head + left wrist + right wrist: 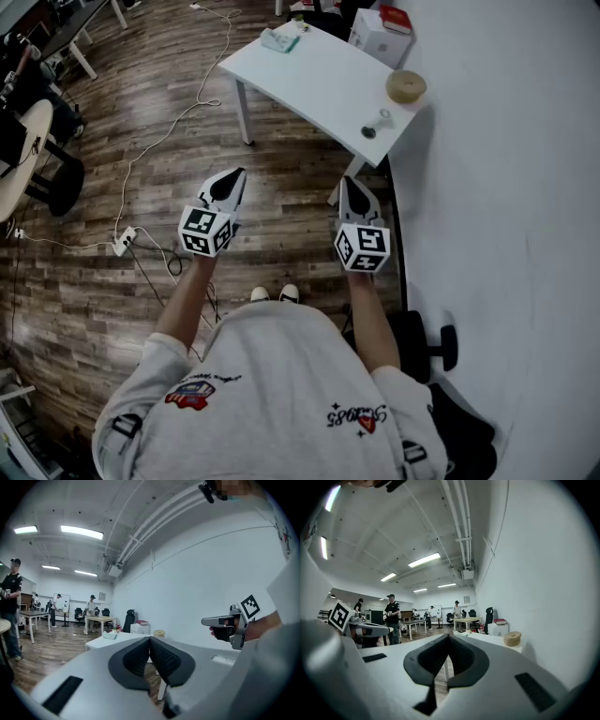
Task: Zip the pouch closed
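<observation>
Grey sweatshirt [272, 394] fills the bottom of the head view, and out front the left gripper [232, 183] and right gripper [351, 186] hang just short of the white table [309, 80], each with its jaws pressed together on nothing. Over at the table's far end lies the pale green pouch [279, 39], too small to tell whether its zip is done up. A tan roll [406, 86] sits on the table's wall-side edge, and below the table's near end the person's shoes [275, 293] barely peek out past the sweatshirt.

worktop [319, 80] white | tan roll [406, 86] on its wall-side corner | small dark item [369, 131] near tan roll | teal pouch [279, 40] well apart from tan roll
</observation>
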Available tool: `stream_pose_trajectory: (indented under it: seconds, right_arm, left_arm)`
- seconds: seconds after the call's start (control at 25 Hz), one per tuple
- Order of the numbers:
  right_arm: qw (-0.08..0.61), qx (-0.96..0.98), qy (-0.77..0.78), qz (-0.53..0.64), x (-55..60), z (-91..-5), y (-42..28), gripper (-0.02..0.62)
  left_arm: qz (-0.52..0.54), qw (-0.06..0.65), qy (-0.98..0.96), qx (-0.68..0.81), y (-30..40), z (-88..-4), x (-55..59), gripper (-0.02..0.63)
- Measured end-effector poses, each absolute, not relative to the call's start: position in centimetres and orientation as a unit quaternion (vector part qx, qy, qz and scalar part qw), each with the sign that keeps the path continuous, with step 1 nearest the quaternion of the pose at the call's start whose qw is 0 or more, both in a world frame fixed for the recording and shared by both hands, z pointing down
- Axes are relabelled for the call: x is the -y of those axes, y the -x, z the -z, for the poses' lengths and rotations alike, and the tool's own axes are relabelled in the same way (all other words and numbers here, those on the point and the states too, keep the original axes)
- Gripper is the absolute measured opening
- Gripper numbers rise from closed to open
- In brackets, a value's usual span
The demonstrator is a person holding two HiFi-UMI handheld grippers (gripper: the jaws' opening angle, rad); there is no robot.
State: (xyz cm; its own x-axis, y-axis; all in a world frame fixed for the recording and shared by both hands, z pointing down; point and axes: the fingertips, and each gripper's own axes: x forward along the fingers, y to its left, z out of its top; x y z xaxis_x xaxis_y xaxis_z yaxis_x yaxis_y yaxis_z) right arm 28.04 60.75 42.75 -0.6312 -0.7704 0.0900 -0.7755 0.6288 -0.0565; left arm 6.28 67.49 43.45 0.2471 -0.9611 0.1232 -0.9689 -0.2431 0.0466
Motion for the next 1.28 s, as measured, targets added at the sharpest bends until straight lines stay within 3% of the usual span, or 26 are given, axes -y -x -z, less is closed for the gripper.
stream_pose_trajectory:
  seconds: [0.24,0.32,0.48,0.6,0.68,0.8,1.28]
  right_arm:
    - [0.014,0.906,-0.421,-0.047,-60.8,-42.8,-27.4,-0.005]
    - [0.012,0.906,-0.421,-0.047,-60.9,-43.0,-27.1,0.047]
    - [0.004,0.901,-0.432,-0.039,-60.6,-43.2,-26.8,0.17]
    - [0.0,0.898,-0.438,-0.043,-60.1,-43.4,-27.0,0.299]
    - [-0.008,0.897,-0.439,-0.042,-59.9,-43.3,-27.0,0.366]
    - [-0.011,0.896,-0.442,-0.039,-59.7,-43.5,-27.2,0.426]
    - [-0.017,0.902,-0.428,-0.056,-58.2,-44.6,-28.3,0.426]
  left_arm:
    - [-0.041,0.052,-0.786,0.615,-5.6,-43.9,-67.4,0.008]
    - [-0.043,0.055,-0.787,0.613,-5.4,-44.1,-67.3,0.016]
    - [-0.04,0.063,-0.789,0.609,-5.4,-44.7,-66.9,0.195]
    - [-0.033,0.06,-0.782,0.619,-5.3,-44.9,-66.5,0.33]
    - [-0.029,0.061,-0.777,0.625,-5.2,-45.2,-66.3,0.385]
    - [-0.027,0.068,-0.78,0.621,-5.6,-45.6,-66.3,0.4]
    - [-0.026,0.077,-0.776,0.626,-7.4,-46.4,-64.7,0.399]
